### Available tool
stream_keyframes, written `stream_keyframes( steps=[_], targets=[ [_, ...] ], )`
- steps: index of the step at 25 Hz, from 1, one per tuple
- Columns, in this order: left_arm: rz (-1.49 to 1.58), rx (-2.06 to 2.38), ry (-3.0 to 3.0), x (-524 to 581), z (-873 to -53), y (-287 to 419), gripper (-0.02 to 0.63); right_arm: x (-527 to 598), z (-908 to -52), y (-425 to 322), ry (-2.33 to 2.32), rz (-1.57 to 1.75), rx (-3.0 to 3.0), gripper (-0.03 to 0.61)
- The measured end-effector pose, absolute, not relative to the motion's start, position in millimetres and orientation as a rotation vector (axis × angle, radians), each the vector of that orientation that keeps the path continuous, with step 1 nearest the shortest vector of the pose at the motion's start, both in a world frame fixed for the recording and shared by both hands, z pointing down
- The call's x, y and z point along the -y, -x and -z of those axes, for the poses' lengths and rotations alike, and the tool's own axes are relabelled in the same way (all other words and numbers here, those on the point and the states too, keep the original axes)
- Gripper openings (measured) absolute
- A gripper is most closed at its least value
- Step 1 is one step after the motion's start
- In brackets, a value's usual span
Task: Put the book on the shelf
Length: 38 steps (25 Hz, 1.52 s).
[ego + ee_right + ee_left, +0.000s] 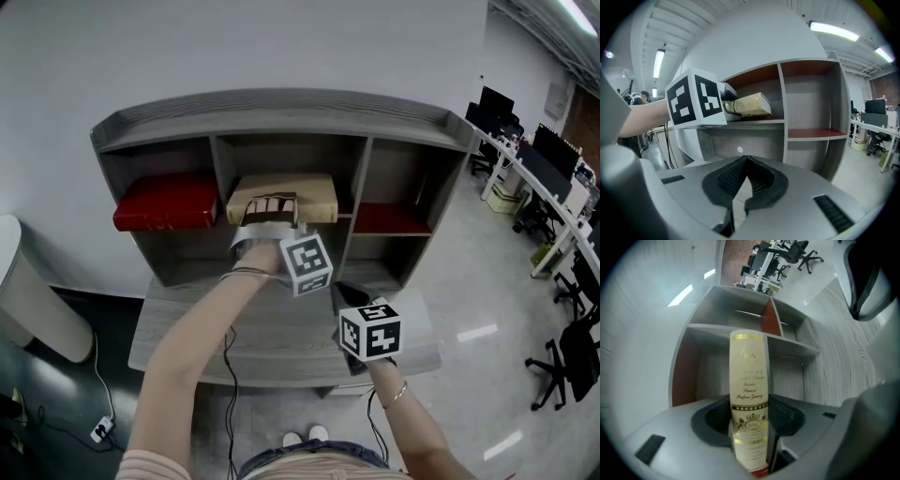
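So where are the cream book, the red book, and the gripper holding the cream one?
cream book (300,186): head view, its top cover.
red book (167,201): head view, its top cover.
left gripper (749,432): left gripper view, between its jaws, shut on the cream book.

My left gripper (270,214) is at the shelf's (281,117) upper middle compartment with the book (281,192) lying flat between its jaws, a second book (166,202) lies in the compartment left of it, and my right gripper (354,298) hangs lower right, above the desk top (187,328) before the shelf
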<state>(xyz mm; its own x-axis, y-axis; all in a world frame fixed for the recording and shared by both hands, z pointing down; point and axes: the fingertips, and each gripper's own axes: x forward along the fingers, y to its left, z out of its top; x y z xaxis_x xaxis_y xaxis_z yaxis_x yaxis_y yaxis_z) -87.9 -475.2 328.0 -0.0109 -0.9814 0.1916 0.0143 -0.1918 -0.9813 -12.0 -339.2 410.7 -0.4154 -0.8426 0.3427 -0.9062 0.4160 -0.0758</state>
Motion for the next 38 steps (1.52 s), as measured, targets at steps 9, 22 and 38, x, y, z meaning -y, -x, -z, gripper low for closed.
stream_keyframes(
  steps=[9,22,38],
  targets=[
    [1.415,-1.092,1.282,491,-338,83,0.212,351,-415,6,-1.52,-0.378,2.42,0.009],
    [1.436,-1.084,1.32,502,-349,74,0.216,359,-423,-2,-1.511,-0.403,2.416,0.009],
    [1.435,-1.045,1.326,510,-361,80,0.224,364,-429,-3,-1.494,-0.413,2.415,0.009]
  ],
)
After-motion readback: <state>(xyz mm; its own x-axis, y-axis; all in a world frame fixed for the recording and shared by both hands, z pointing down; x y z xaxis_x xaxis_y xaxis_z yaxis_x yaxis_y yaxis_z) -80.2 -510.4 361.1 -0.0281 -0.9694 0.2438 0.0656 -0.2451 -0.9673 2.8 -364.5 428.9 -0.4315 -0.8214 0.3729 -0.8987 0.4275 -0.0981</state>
